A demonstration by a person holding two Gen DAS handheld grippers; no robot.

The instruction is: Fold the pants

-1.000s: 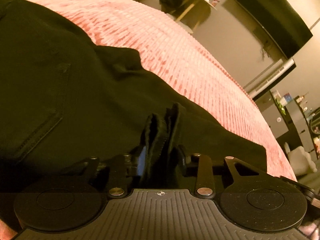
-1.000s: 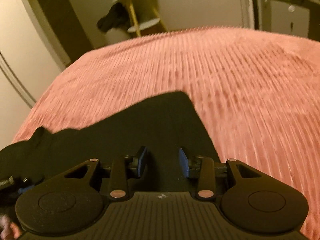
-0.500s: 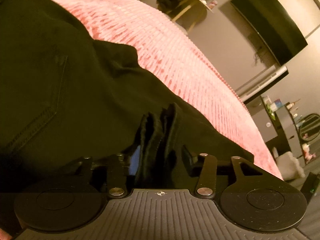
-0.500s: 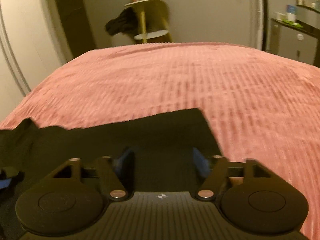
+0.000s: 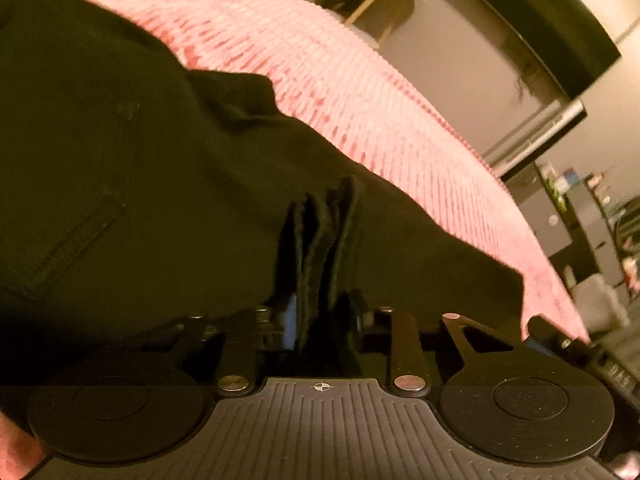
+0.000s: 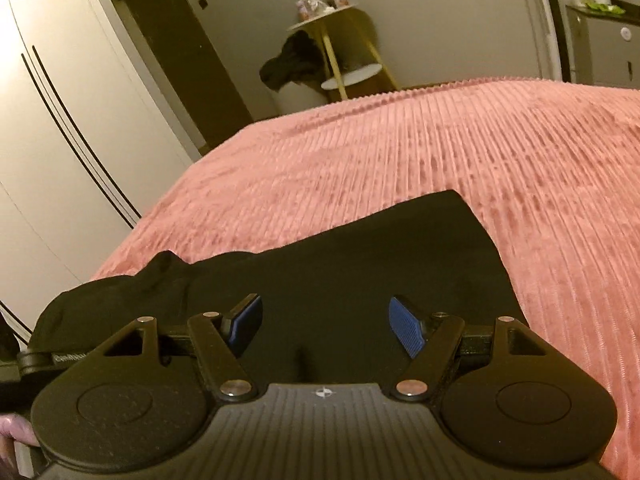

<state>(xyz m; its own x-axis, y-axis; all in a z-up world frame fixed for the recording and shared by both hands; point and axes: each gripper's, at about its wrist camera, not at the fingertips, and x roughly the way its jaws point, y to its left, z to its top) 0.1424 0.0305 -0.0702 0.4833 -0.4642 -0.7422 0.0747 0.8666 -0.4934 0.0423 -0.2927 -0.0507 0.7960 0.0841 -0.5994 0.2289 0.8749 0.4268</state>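
Pants (image 5: 140,184), black, lie on the pink bedspread (image 5: 380,92), filling the left and centre of the left wrist frame, where the left gripper (image 5: 320,308) is clamped on bunched layers of their fabric. Only the right wrist view shows the right gripper (image 6: 325,325) spread wide and holding nothing above a flat panel of the cloth at lower centre, and a yellow side table (image 6: 340,40) at upper centre.

The black pants (image 5: 120,184) run off the frame's left edge.

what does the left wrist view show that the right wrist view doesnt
Only the left wrist view shows the left tool shut on bunched layers of the black pants, a stitched pocket, and a dark wall screen.

Only the right wrist view shows the right tool open above the flat pants, with blue pads, plus a white wardrobe.

Both show the pants, the pink ribbed bedspread and the yellow side table.
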